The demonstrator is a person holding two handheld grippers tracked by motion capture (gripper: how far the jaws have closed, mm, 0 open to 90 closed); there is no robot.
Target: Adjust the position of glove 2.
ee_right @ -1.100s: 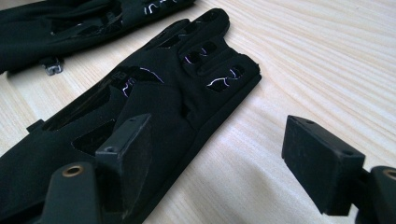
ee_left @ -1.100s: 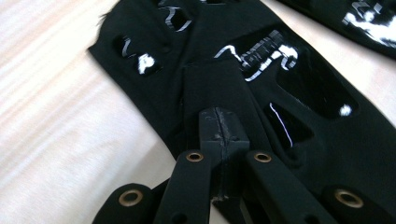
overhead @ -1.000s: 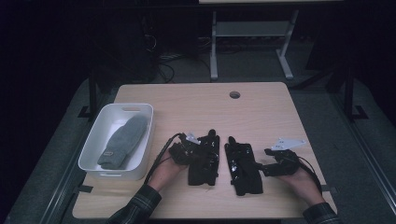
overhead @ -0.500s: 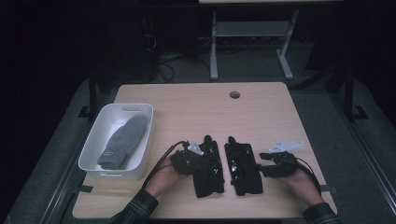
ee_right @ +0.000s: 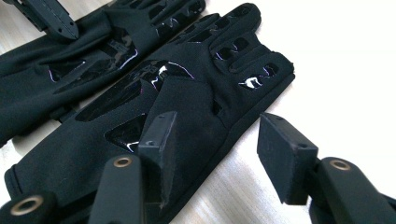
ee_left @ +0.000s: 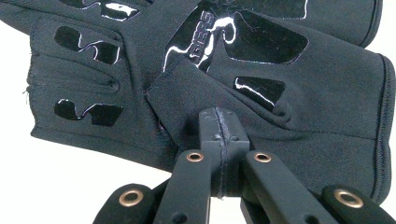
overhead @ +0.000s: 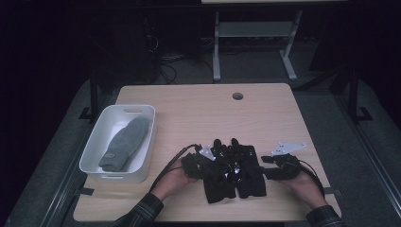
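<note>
Two black gloves lie side by side, touching, palm up near the front edge of the table, their glossy grip patches catching the light; the left glove sits under the left gripper, the right glove beside the right gripper.

In the left gripper view the two fingers are clenched tight together, pad against pad, with their tips over the palm of the left glove just below its thumb; whether a pinch of the fabric is caught between them I cannot tell.

In the right gripper view the fingers have just been closing yet stand apart; one finger rests on the palm of the right glove, the other hangs over bare table past the glove's edge, so the glove's outer edge lies between them, ungripped; the tip of the left gripper shows at the top left over the left glove.

At the table's left side a white bin holds a grey mitten, well apart from the gloves; a small round hole marks the table's far side.
</note>
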